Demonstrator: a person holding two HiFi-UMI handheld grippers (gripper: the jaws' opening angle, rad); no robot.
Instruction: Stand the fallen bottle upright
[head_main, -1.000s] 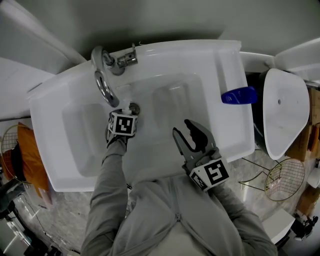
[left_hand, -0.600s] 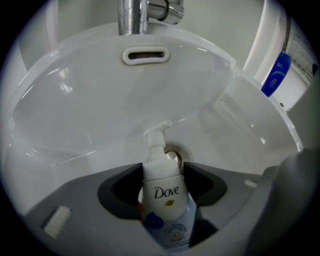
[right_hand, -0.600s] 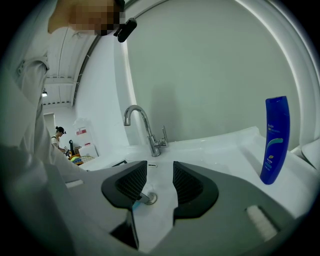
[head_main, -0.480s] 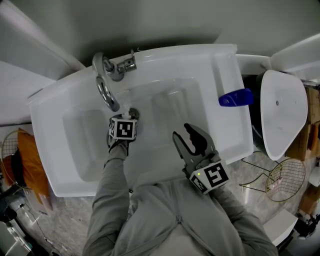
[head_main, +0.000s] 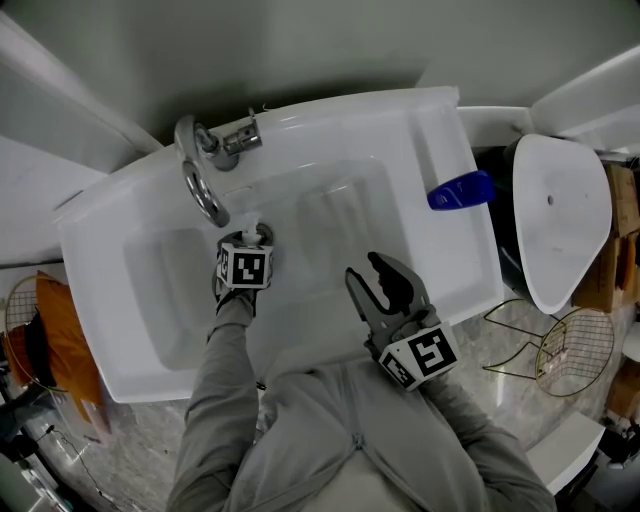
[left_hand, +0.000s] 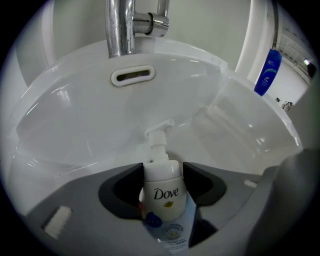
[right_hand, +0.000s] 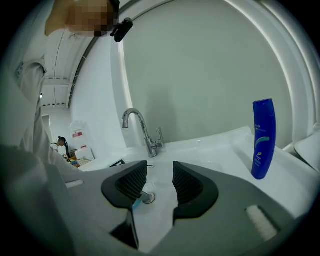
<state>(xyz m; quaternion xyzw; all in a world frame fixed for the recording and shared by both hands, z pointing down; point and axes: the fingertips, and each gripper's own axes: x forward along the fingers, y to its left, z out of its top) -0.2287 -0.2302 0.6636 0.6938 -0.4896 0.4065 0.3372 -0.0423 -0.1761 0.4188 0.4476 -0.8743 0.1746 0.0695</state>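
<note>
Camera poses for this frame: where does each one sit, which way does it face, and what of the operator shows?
Head view: on the person's head, looking steeply down on the sink; shows grey sleeves, left gripper, right gripper.
Left gripper view: on the left gripper, looking down its jaws into the basin toward the tap; jaws grip the pump bottle.
Right gripper view: on the right gripper, looking nearly level at the wall; jaws apart, empty; sleeve at left.
Shared: all three show the tap and the blue bottle.

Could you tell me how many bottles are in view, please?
2. The white pump bottle is gripped by the left gripper in the sink basin; the blue bottle stands upright on the ledge beside it.
</note>
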